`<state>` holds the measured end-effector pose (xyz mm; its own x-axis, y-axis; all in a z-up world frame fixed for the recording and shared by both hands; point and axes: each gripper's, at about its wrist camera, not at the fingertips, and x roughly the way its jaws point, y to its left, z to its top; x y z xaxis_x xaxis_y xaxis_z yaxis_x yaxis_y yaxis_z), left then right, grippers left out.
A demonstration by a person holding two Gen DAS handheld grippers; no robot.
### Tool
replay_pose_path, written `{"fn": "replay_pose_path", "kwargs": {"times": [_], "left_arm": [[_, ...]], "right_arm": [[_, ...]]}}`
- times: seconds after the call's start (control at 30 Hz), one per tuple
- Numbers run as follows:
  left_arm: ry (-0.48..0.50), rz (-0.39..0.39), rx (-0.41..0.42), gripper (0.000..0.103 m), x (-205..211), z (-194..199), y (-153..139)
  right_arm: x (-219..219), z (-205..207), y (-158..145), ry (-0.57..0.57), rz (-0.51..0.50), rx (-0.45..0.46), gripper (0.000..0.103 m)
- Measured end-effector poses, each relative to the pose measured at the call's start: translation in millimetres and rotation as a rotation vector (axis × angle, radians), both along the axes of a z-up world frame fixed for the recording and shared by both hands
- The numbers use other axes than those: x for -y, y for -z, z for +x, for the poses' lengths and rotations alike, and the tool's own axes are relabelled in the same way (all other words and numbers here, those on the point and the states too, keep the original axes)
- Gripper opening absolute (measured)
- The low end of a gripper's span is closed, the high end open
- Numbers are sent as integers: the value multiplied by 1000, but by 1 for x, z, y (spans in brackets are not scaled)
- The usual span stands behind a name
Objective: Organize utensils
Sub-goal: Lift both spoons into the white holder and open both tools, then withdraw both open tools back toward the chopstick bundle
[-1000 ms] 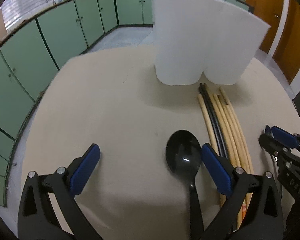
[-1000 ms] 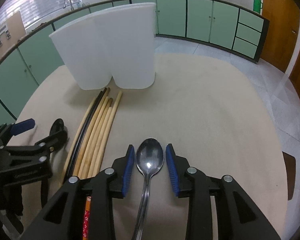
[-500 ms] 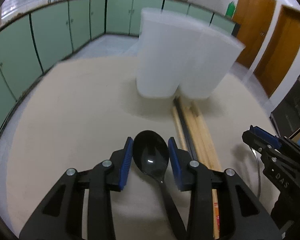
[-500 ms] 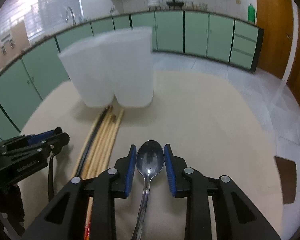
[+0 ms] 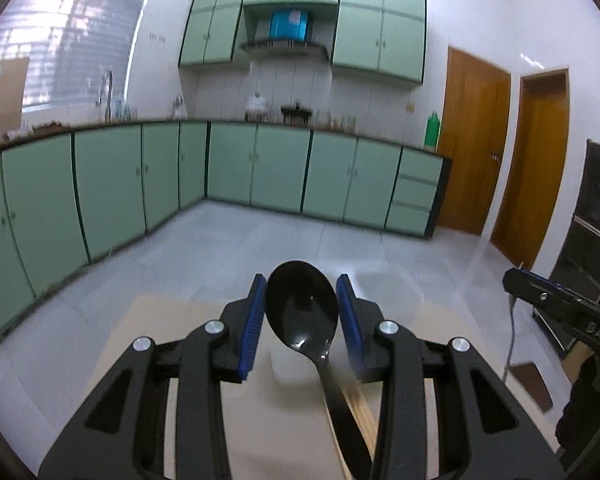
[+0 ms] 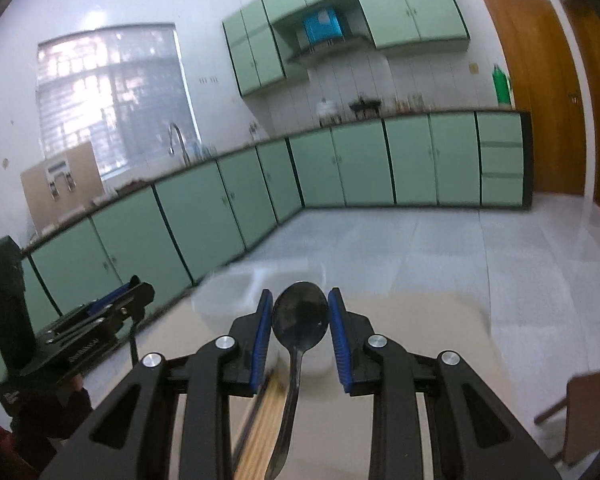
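My left gripper (image 5: 302, 312) is shut on a black plastic spoon (image 5: 302, 306), its blue pads pressing both sides of the bowl, the handle trailing back underneath. My right gripper (image 6: 299, 322) is shut on a shiny metal spoon (image 6: 300, 316) the same way. Both spoons hang above the beige table (image 5: 148, 344). In the right wrist view the white two-part holder (image 6: 228, 300) shows blurred just beyond and below the fingers, with the wooden chopsticks (image 6: 260, 424) lying under the metal spoon. The left gripper (image 6: 100, 316) appears at that view's left; the right gripper (image 5: 560, 304) at the left view's right edge.
Green cabinets (image 5: 276, 168) run along the far walls beyond a grey tiled floor (image 5: 340, 248). Wooden doors (image 5: 540, 160) stand at the right. A brown chair (image 6: 580, 408) sits by the table's right side. Wooden chopsticks (image 5: 360, 408) peek out under the black spoon.
The left gripper closed on the black spoon, then both grippers rose off the table with their spoons and tilted up, so the views now look across the kitchen over the holder.
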<state>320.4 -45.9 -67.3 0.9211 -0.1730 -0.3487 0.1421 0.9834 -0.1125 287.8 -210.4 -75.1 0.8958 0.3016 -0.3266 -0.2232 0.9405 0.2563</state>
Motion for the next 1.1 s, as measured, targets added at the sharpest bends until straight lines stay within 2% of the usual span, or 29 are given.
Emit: {"fn": "replay_pose_path", "kwargs": {"times": [0.13,0.23,0.37,0.57,0.7,0.8,0.93,1.1], "left_arm": [[-20,16,86,34,16,34,-31],[-34,48,123,34,25,53,-44],[-54,89,134,34,38,90,-43],[-72,111,96,34,42,123,-24],[-65,88,54,35,33,127,-8],[-54,93,54,36,31,121,-3],[-46,90,52,43,25,108,-3],[-57,59,49,51,12,79,-11]], "right_arm": [[-1,31,-28,32,18,58,28],[-6,60,-41,77,14,82,28],[-14,100,-37,127,-12,59,28],[-22,130,-19,154,-41,21,28],[-30,129,-6,133,-66,-7,28],[-32,126,6,101,-73,-36,28],[-31,118,12,80,-55,-64,30],[-22,94,8,95,-53,-72,48]]}}
